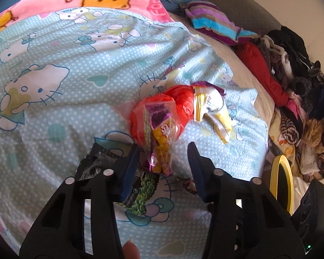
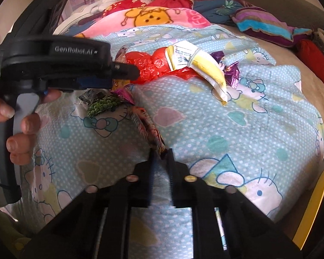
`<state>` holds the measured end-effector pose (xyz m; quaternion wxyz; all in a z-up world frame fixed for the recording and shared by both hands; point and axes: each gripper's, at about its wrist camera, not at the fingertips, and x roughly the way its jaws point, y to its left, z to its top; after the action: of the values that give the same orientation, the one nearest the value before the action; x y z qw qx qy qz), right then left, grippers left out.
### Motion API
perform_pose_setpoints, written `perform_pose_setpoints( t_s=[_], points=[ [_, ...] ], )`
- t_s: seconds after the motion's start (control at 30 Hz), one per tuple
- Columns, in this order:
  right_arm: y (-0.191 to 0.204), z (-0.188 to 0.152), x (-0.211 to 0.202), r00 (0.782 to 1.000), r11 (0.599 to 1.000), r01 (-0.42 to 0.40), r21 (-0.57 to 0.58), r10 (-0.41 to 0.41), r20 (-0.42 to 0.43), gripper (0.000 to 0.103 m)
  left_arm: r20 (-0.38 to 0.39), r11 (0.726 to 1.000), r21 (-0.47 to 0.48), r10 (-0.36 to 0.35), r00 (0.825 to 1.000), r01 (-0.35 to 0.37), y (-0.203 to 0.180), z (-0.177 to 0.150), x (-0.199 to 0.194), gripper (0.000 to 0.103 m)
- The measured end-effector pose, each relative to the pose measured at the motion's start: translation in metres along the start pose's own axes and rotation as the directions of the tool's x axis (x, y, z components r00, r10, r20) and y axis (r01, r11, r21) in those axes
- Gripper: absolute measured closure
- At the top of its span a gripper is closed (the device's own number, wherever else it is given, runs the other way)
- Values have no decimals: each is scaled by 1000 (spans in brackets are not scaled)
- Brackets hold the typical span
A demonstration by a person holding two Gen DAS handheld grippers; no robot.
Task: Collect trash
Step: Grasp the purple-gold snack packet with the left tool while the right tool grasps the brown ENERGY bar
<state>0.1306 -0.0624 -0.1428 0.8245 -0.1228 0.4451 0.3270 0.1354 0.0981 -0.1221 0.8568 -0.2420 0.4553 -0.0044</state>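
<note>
A red plastic bag [image 1: 162, 112] lies on the Hello Kitty bedsheet [image 1: 64, 99], with a purple-and-yellow wrapper [image 1: 159, 149] spilling from its near end. A yellow-and-white packet [image 1: 213, 110] lies across the bag's right side; it also shows in the right wrist view [image 2: 203, 69]. My left gripper [image 1: 164, 153] is open, its jaws on either side of the purple-and-yellow wrapper. A black-and-green wrapper [image 1: 138, 192] lies under its left finger. My right gripper [image 2: 162, 153] is shut on the end of a striped orange wrapper [image 2: 146, 127]. The left gripper's body [image 2: 54, 64] shows at the left.
Pink, red and blue blankets [image 2: 153, 15] are piled at the far end of the bed. A striped purple pillow [image 1: 213, 21] and a heap of clothes [image 1: 291, 82] lie along the right edge. A yellow-rimmed object [image 1: 280, 185] stands beside the bed at the right.
</note>
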Motion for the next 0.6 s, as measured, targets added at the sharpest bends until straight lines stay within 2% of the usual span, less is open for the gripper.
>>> perform_pose_setpoints(
  t_s=[0.33,0.6],
  points=[
    [-3,-4,-16,999,998,-21,55,19,35,99,5,1000,20,-2,1000,2,-10,-4,-9,84],
    [-12,-7,-32,997,994,-30,110,22,71,100,30,998,56,-2,1000,1,-21,-2,-19,86]
  ],
)
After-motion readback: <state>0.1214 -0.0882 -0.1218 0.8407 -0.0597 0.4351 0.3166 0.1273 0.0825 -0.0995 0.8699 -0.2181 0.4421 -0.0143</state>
